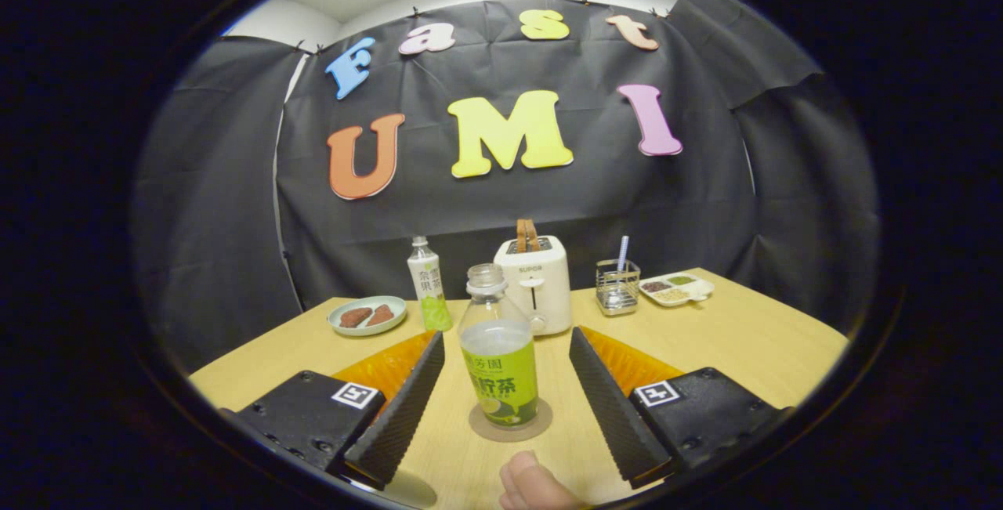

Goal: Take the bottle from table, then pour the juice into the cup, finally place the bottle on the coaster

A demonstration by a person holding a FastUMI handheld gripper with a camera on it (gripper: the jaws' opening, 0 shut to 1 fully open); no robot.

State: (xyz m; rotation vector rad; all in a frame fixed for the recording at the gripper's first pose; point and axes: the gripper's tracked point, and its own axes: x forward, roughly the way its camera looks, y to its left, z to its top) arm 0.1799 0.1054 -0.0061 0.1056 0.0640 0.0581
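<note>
Fingertip [529, 482] of a person nearest. Black ribbed jaws spread wide, level, gripping nothing; gripper [505, 349]. Between them, untouched: uncapped clear plastic bottle with green label [497, 357] upright on round brown coaster [541, 424], pale wooden surface [729, 338]. Beyond, white toaster [534, 283].

Wooden table [729, 330], my view from the tool.
On it: coaster [541, 425] under bottle [498, 353], second bottle [427, 283], plate [367, 314], toaster [534, 283], wire holder [617, 287], divided tray [676, 288]; my fingers [407, 400] spread apart.

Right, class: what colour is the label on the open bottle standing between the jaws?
Green, on the bottle standing on the coaster; clearest in the gripper view.
</note>
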